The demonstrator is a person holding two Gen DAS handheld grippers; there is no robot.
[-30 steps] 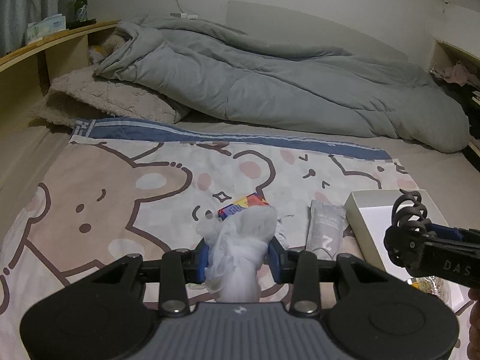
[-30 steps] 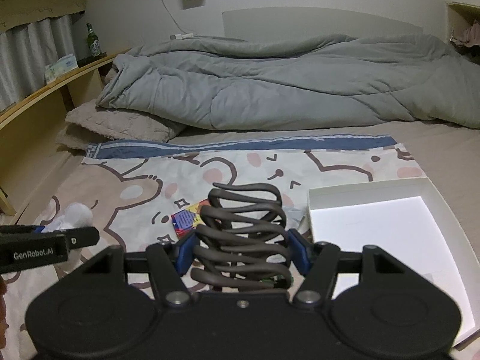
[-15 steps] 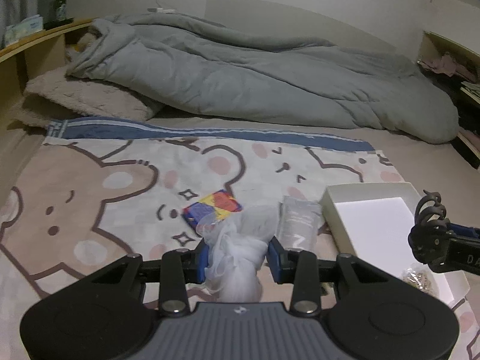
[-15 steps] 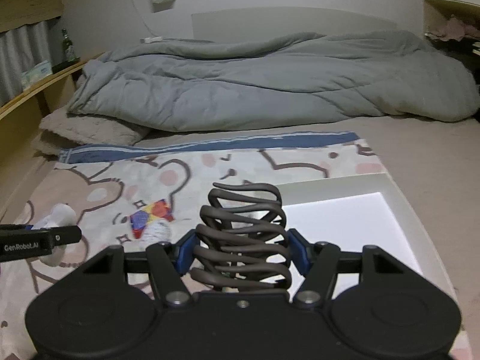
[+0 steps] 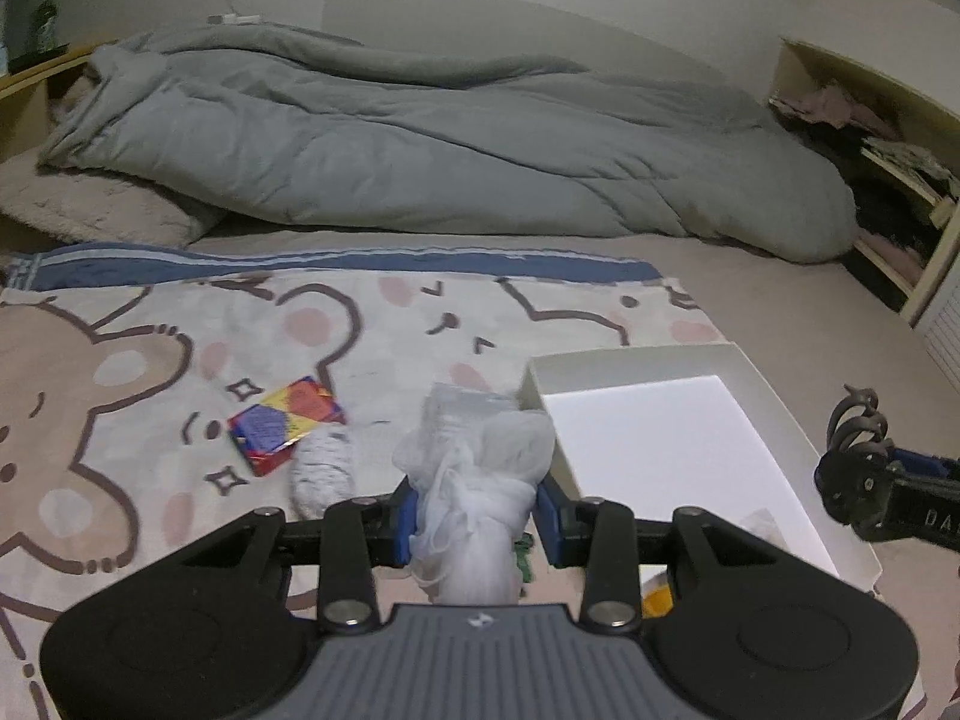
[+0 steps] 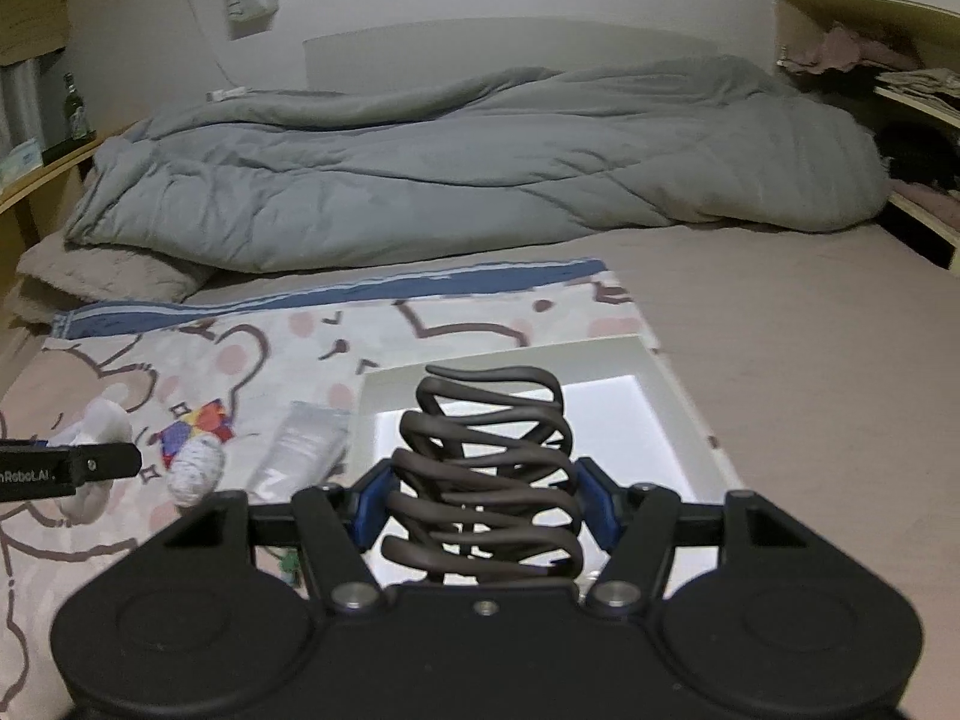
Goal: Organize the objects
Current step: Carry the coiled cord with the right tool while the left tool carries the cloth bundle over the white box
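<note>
Gripping a white mesh bundle (image 5: 474, 498) between clenched jaws, the left gripper (image 5: 477, 516) hangs beside the white box (image 5: 774, 396); the right gripper (image 6: 483, 507) clamps a dark hair claw (image 6: 489, 468), seemingly above that box

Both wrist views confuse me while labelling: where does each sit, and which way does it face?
Left wrist: behind the left claw, which grips a white cloth, facing the bed; the right claw shows.
Right wrist: behind the right claw, which holds a hair clip above the white box.
Shared: box, grey duvet.
</note>
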